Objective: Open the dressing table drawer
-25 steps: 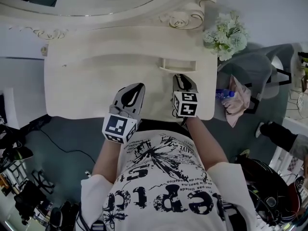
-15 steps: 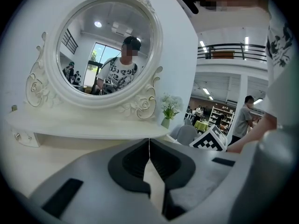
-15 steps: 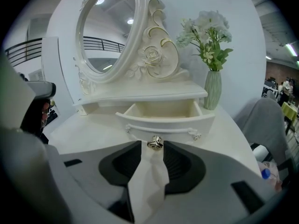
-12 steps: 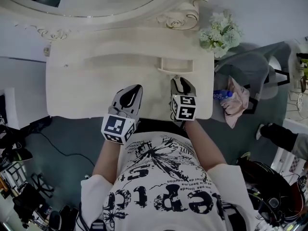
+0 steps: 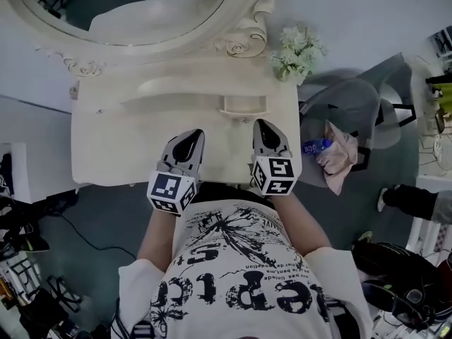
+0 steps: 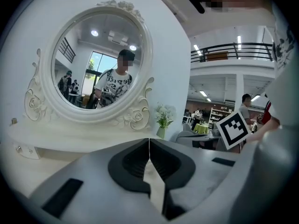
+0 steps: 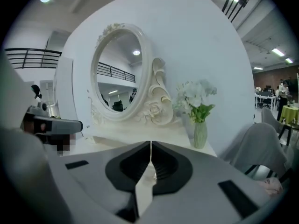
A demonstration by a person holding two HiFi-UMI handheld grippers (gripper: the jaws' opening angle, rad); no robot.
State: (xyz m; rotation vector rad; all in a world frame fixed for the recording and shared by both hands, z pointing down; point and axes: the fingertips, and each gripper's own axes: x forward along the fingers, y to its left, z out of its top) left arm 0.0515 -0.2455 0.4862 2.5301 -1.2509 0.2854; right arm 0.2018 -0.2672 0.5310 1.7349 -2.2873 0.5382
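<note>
The cream dressing table (image 5: 113, 147) fills the upper head view. A small drawer (image 5: 244, 105) juts a little from its raised back shelf. My right gripper (image 5: 263, 123) hovers over the table's front right, its tip just below and right of the drawer and apart from it. Its jaws are closing and look met (image 7: 151, 144), with nothing between them. My left gripper (image 5: 191, 133) hangs over the front middle, shut and empty (image 6: 149, 141). Both point toward the oval mirror (image 7: 119, 73).
A vase of white flowers (image 5: 295, 48) stands at the table's back right corner. Right of the table is a grey chair (image 5: 360, 104) holding a pink cloth (image 5: 339, 157) and a bottle (image 5: 314, 147). Cables lie on the floor at left.
Both grippers have risen off the tabletop, the right one more, and it has drawn back from the drawer. The head view has shifted, so the table sits further left.
</note>
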